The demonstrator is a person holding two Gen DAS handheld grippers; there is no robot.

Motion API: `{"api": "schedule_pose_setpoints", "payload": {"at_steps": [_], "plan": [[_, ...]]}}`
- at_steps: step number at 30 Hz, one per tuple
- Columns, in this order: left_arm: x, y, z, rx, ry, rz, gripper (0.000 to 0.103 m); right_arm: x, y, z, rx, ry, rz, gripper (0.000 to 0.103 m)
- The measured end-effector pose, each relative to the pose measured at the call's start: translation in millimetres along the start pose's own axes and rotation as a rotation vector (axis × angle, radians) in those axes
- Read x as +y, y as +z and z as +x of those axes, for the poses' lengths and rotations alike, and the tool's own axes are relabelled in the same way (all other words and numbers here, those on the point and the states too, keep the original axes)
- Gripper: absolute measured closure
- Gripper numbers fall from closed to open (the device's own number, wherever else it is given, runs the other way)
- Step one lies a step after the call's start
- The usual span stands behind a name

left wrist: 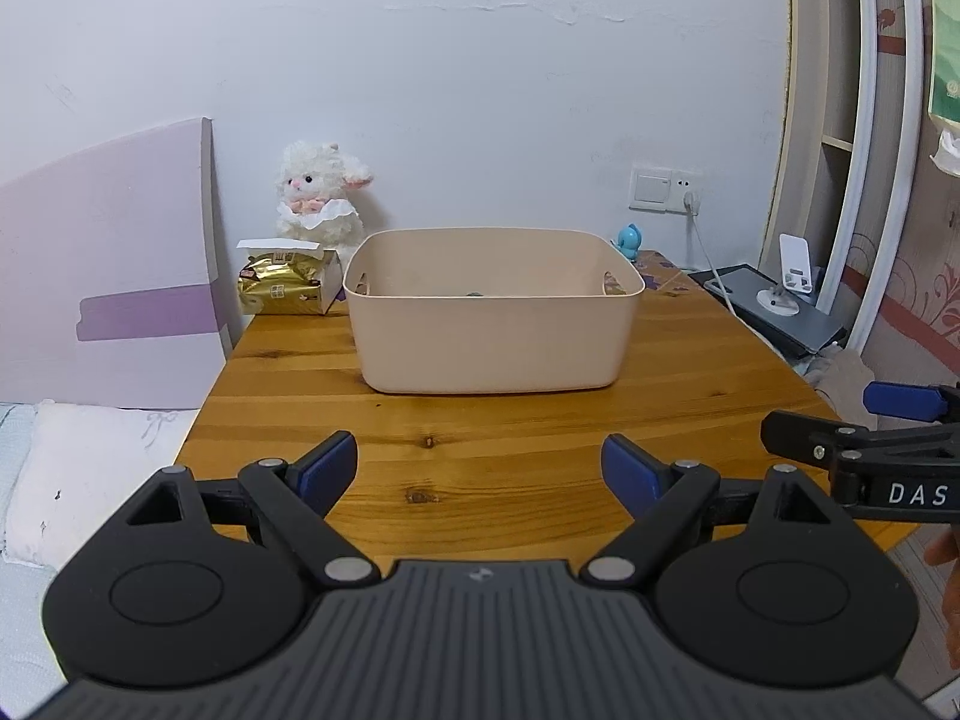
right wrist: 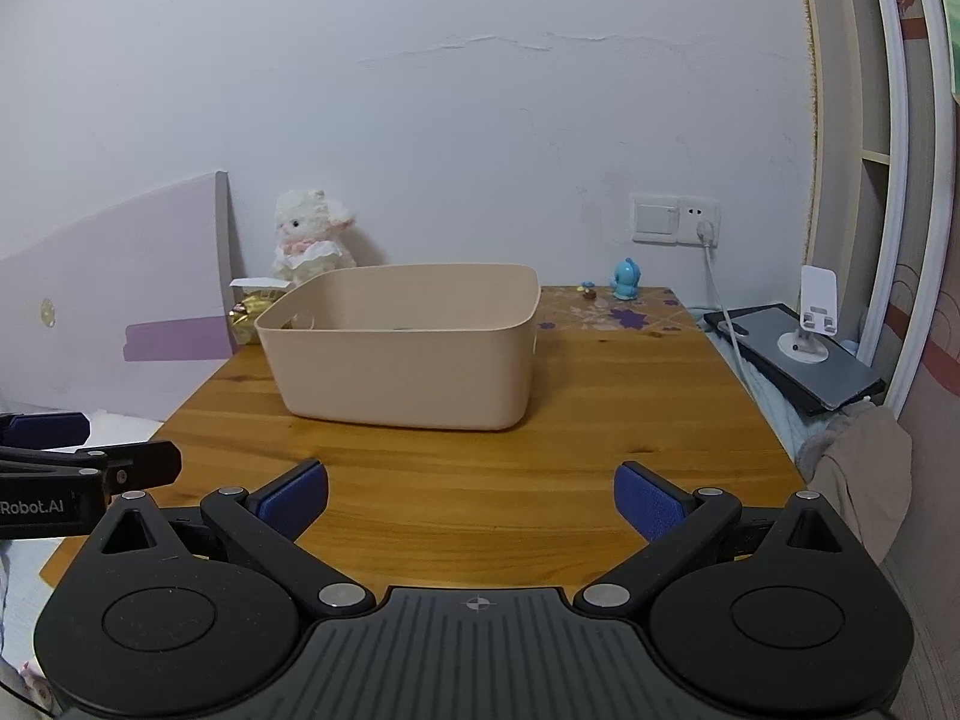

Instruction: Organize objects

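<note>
My left claw [left wrist: 480, 471] is wide open and holds nothing. My right claw [right wrist: 471, 501] is open too — nothing in it. Both hang over the near edge of the wooden table [left wrist: 510, 426], side by side. Farther out sits the pink bin [left wrist: 492, 312], near the middle of the table. Something small and dark lies inside, but I cannot tell what. Behind it are the fluffy lamb [left wrist: 318, 201], the gold tissue pack [left wrist: 279, 288] and the little blue toy [right wrist: 626, 279] — all outside the bin. I think most of the tidying is still left.
</note>
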State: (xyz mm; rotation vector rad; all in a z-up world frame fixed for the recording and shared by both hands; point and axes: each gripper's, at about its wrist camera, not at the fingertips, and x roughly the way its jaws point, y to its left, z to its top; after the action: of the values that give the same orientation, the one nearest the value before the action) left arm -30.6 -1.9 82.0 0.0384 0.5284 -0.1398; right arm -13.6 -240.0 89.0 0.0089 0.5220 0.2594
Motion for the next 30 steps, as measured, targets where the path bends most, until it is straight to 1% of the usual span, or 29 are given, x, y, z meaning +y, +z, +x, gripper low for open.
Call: {"api": "schedule_pose_setpoints", "payload": {"at_steps": [15,30], "plan": [[-6.5,-13.6,-23.6,-0.005,-0.017,0.003,0.014,9.0,-4.3,-27.3,-0.026,0.018,-0.039,0.0],[2.2,-14.5,-24.1,0.004,-0.004,-0.015,0.014,15.5,-2.4,-26.4,-0.019,0.018,-0.064,0.0]]}}
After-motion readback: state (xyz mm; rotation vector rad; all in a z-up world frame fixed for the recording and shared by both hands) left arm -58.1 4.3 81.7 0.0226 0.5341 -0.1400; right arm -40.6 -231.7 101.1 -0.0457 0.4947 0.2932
